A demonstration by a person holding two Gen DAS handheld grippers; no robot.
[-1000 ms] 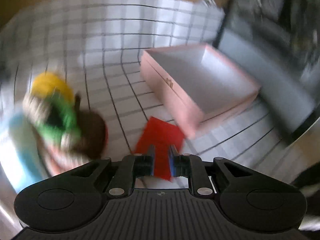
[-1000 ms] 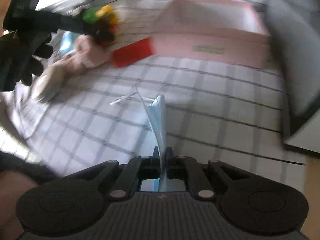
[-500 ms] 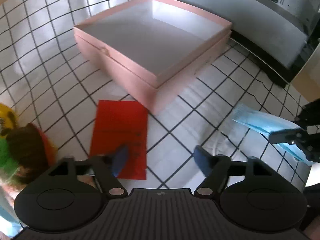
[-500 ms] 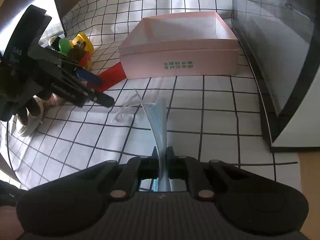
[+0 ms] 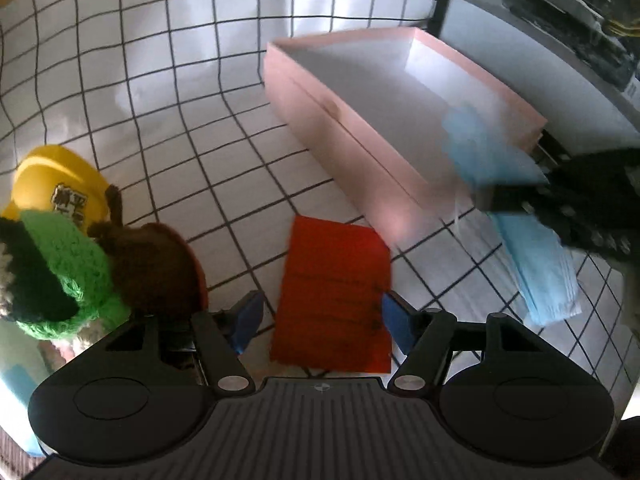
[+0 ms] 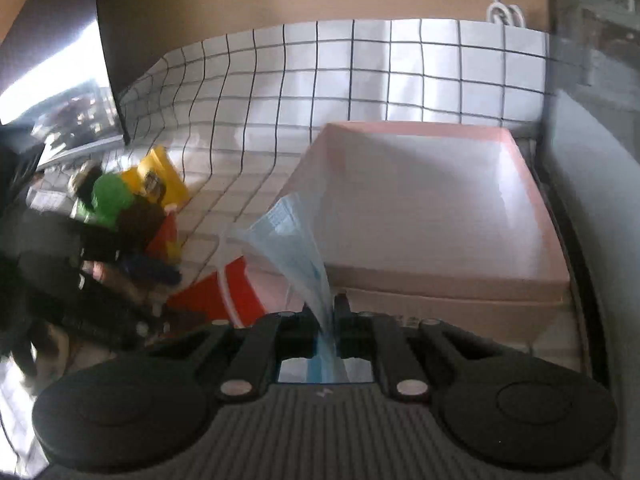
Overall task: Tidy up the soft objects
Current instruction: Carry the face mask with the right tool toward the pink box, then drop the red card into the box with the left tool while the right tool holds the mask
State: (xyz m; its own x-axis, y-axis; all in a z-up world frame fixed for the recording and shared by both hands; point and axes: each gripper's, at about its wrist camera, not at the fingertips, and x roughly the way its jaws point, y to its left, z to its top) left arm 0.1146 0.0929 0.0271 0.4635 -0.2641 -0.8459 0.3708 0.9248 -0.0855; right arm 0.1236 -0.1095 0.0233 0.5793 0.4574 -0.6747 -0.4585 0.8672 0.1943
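My left gripper [image 5: 322, 318] is open, its blue pads either side of a flat red cloth [image 5: 334, 294] on the checked table. My right gripper [image 6: 328, 306] is shut on a light blue face mask [image 6: 294, 240] and holds it up at the near edge of the open pink box [image 6: 420, 212]. In the left wrist view the held mask [image 5: 478, 152] hangs blurred over the box's [image 5: 384, 120] right corner, and another blue mask [image 5: 538, 268] lies on the table below it.
A pile of soft toys sits at the left: a yellow cap [image 5: 60, 188], a green knitted piece [image 5: 64, 272] and a brown knitted piece [image 5: 156, 268]. A dark grey unit [image 5: 560, 72] borders the table behind the box.
My left gripper let go of the red cloth and opened. My right gripper rose and carried the mask to the pink box's edge.
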